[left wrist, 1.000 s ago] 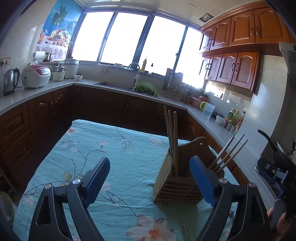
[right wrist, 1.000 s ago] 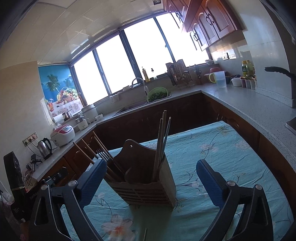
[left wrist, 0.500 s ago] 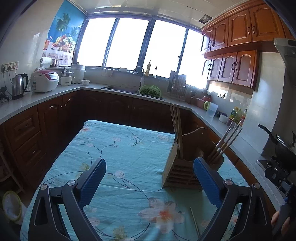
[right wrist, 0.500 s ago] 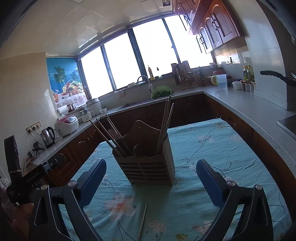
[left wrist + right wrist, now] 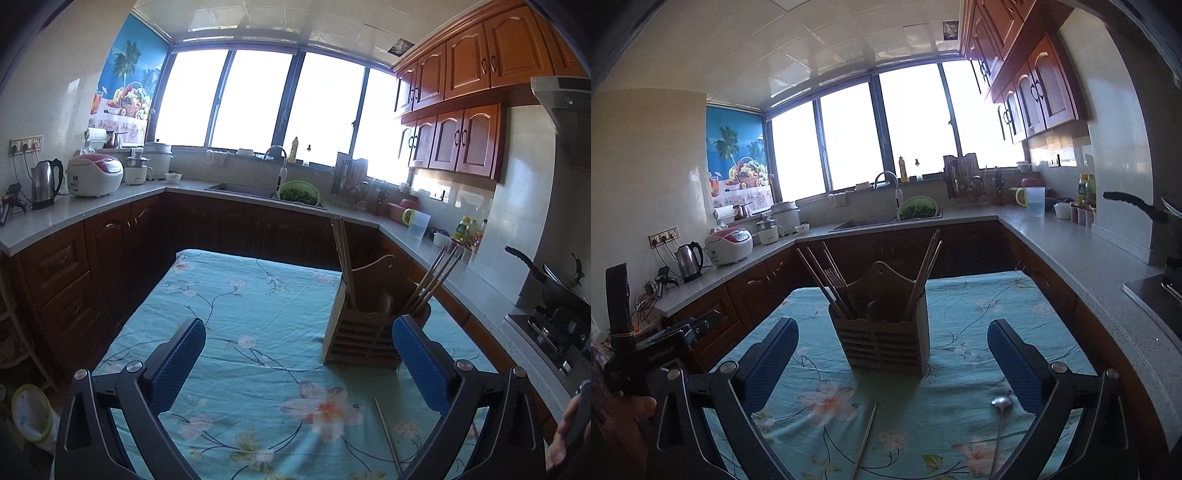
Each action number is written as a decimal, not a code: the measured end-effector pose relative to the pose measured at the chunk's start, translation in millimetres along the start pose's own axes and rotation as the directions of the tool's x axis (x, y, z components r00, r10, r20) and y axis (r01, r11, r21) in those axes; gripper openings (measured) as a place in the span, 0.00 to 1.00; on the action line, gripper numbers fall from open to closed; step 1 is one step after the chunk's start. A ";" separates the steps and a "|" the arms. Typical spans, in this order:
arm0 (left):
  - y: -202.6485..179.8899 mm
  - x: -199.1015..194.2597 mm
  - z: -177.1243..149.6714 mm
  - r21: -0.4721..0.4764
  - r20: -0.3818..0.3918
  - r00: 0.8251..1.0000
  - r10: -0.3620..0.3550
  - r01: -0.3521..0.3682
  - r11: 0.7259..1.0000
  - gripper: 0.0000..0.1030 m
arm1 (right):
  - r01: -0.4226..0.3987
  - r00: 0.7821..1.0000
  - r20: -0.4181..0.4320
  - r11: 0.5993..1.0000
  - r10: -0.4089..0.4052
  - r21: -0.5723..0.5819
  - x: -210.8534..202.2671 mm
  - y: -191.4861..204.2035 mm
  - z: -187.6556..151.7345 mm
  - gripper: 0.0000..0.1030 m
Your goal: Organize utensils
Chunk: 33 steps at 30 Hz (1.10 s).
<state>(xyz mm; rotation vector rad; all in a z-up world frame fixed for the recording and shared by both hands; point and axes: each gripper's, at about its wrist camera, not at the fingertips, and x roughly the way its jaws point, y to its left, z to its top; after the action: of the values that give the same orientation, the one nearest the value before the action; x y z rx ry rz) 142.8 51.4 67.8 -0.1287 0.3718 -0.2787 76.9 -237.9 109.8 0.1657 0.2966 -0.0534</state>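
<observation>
- table [image 5: 236,295] under a teal floral cloth, filling the lower half of both views, ringed by dark wood cabinets and a pale counter [image 5: 1082,254].
- wooden utensil holder [image 5: 886,339] upright on the cloth, near the middle of the right wrist view and toward the right in the left wrist view [image 5: 360,339]; slatted front, tall shaped back panel.
- left gripper [image 5: 299,365] spread wide above the cloth, blue pads well apart, nothing between them.
- right gripper [image 5: 892,367] likewise wide open and empty, framing the holder from in front.
- chopsticks in the holder [image 5: 925,273]: one bundle leaning right in one compartment, another bundle [image 5: 825,280] fanned left in the other.
- loose chopstick [image 5: 864,443] flat on the cloth in front of the holder, apart from it; seen too in the left wrist view [image 5: 386,434].
- metal spoon [image 5: 999,424] flat on the cloth just beside the right pad, bowl toward the holder.
</observation>
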 end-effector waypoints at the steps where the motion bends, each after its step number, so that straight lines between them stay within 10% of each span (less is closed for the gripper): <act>1: -0.1 -8.0 -2.7 0.015 0.022 1.000 0.005 -0.006 1.000 0.99 | 0.006 1.000 0.024 1.000 -0.005 -0.017 -6.8 2.8 1.9 1.00; 15: -7.3 -53.1 -119.2 0.132 0.030 0.995 0.091 -0.094 0.987 0.99 | 0.104 0.994 -0.030 0.993 -0.105 -0.049 -16.7 19.5 -120.8 1.00; 33: -11.1 -94.2 -157.3 0.177 0.077 0.990 0.119 -0.131 0.975 0.99 | 0.129 0.992 0.023 0.987 -0.128 -0.091 -60.7 30.3 -161.1 1.00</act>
<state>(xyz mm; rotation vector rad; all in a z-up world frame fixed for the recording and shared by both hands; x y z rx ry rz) -3.1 56.8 -43.6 0.0654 0.2857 -0.1820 -24.9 -178.9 -19.5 0.0543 0.2920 -0.1688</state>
